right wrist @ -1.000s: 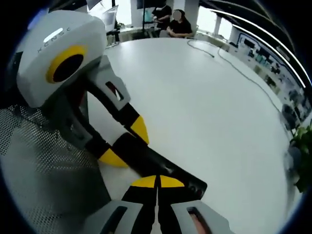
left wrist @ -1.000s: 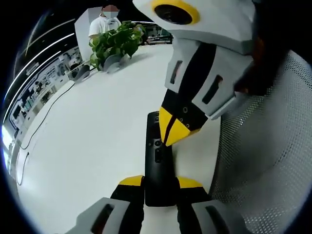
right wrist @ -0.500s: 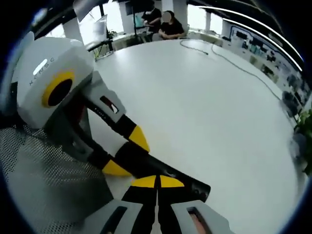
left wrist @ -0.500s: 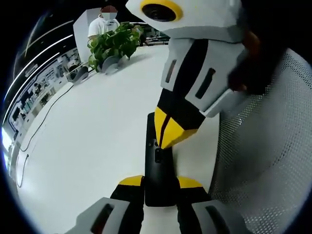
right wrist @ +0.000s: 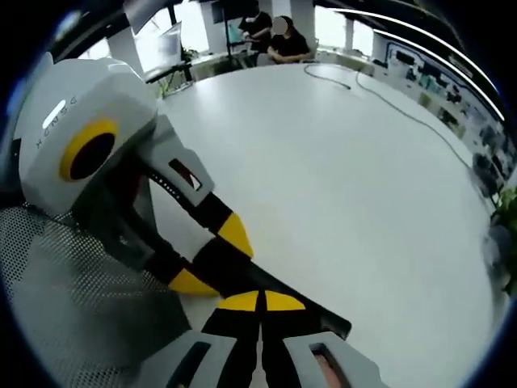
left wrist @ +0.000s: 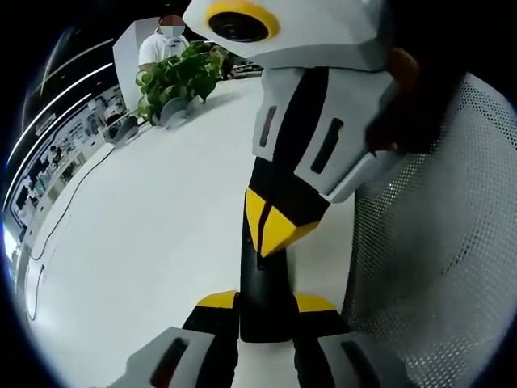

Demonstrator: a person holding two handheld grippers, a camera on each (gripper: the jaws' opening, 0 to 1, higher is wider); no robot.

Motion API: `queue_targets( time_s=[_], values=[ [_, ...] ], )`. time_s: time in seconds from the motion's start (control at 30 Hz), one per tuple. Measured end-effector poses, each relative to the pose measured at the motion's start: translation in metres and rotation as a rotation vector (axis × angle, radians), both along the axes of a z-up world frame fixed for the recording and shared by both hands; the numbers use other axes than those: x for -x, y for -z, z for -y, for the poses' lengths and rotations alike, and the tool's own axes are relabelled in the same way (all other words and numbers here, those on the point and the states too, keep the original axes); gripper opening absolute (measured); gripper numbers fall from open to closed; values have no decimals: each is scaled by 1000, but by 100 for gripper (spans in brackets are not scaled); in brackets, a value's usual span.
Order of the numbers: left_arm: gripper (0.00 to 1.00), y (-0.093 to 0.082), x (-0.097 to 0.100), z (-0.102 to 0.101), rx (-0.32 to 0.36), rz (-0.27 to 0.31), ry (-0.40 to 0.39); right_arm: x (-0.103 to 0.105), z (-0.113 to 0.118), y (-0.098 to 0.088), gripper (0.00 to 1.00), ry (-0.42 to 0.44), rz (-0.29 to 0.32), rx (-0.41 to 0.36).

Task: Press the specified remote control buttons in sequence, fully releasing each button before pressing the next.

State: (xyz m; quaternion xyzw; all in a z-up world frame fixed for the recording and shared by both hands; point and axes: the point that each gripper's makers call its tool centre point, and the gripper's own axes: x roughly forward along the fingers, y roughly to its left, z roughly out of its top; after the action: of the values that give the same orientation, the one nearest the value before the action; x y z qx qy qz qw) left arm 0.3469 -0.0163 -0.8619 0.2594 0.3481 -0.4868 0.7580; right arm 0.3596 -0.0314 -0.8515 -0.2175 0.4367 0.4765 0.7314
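A black remote control [left wrist: 262, 284] lies lengthwise on the white table [left wrist: 145, 242], and my left gripper [left wrist: 264, 302] is shut on its near end, one yellow-tipped finger on each side. My right gripper [left wrist: 265, 230] comes down from above with its yellow tips shut together, their point on the remote's top face and covering its buttons. In the right gripper view my right gripper [right wrist: 261, 301] is shut over the remote [right wrist: 327, 322]. My left gripper [right wrist: 214, 259] holds the remote's other end from the left.
A white mesh chair back [left wrist: 436, 242] stands close on the right. A potted plant [left wrist: 179, 74] and a cable [left wrist: 69, 206] are at the table's far side. People sit at the far end [right wrist: 283, 39], near another cable [right wrist: 380, 93].
In the left gripper view my right gripper's shut tips have shifted left and toward the held end, now covering the buttons that showed before. The left gripper's hold on the remote is unchanged.
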Motion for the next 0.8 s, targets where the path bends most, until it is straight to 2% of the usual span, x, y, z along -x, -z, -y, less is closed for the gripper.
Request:
queue_targets(
  time_s=[0.17, 0.37, 0.53, 0.8],
  values=[
    [24, -1, 0, 0, -1, 2, 3, 0, 0, 1, 0, -12, 9, 8],
    [24, 0, 0, 1, 3, -3, -2, 2, -1, 2, 0, -99, 95, 59],
    [24, 0, -1, 1, 8, -10, -15, 0, -1, 2, 0, -108, 108, 57],
    [24, 0, -1, 1, 7, -8, -15, -1, -2, 2, 0, -83, 87, 28]
  ],
)
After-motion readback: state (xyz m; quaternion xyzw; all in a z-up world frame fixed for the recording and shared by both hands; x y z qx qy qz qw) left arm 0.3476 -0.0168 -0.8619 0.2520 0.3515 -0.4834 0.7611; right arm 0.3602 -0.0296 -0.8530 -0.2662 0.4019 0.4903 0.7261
